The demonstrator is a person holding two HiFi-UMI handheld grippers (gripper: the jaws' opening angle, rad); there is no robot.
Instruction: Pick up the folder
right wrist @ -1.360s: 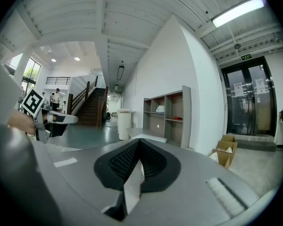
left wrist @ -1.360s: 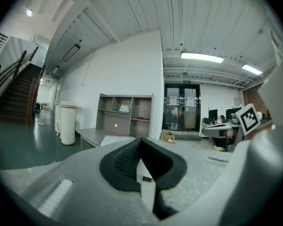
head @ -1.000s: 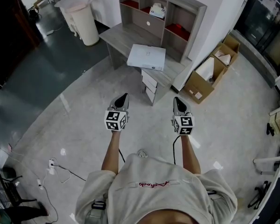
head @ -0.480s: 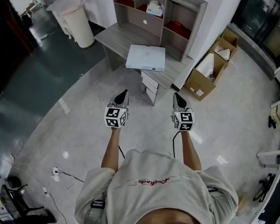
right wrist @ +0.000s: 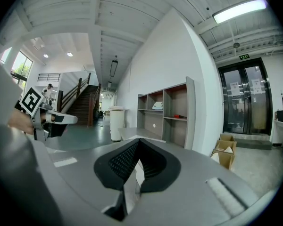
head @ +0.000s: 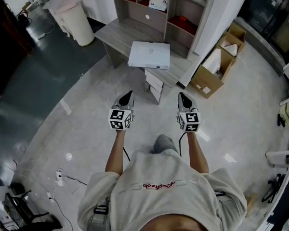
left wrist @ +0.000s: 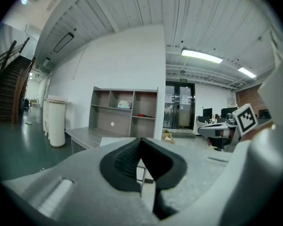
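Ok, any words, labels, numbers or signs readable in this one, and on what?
No text reads clearly.
Shirt: red script print, too blurred to read.
Green sign above the glass doors: too small.
Papers on the glass doors: too small.
Left gripper and right gripper: square marker patterns only, no words.
Folder: no label visible.

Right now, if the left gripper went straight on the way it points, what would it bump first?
Only bare floor lies ahead of the left gripper at first; then probably the desk, about at its drawers below the white folder. Depth is hard to judge.
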